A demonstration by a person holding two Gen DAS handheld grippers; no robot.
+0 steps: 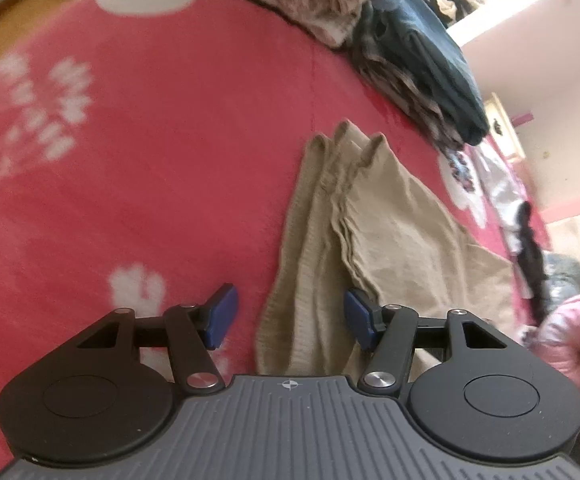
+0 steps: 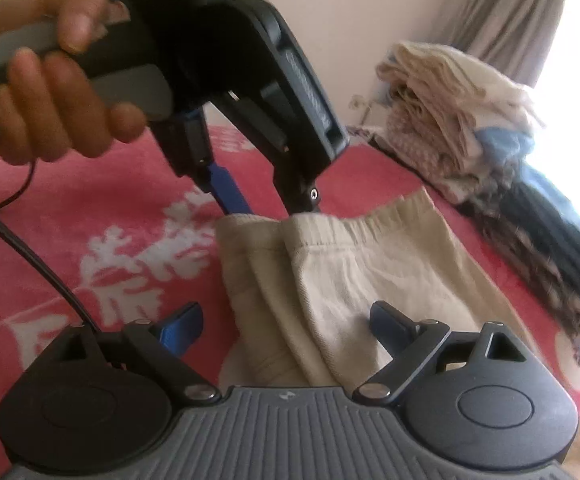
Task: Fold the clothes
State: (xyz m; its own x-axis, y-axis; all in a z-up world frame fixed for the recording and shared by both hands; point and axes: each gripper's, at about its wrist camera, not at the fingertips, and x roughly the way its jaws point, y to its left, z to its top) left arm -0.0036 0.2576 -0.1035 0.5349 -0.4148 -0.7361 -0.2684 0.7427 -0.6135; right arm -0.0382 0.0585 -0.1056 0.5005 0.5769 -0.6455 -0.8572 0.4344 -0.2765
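A beige ribbed garment (image 1: 390, 220) lies folded lengthwise on the red blanket (image 1: 150, 160). In the left wrist view my left gripper (image 1: 290, 312) stands open over the garment's near end, with the cloth lying below and between the blue pads, which do not press it. The right wrist view shows the same garment (image 2: 350, 256) with its elastic waistband at the far end. There a hand (image 2: 50, 96) holds the left gripper (image 2: 268, 204), tips down at the waistband. My right gripper (image 2: 286, 316) is open wide above the garment's near part, with nothing gripped.
A stack of folded beige and white clothes (image 2: 450, 120) with dark garments (image 2: 550, 232) beside it lies along the blanket's far right. A black cable (image 2: 50, 280) crosses the left. Loose clothes (image 1: 522, 220) and a pink sleeve (image 1: 578, 340) sit at the right edge.
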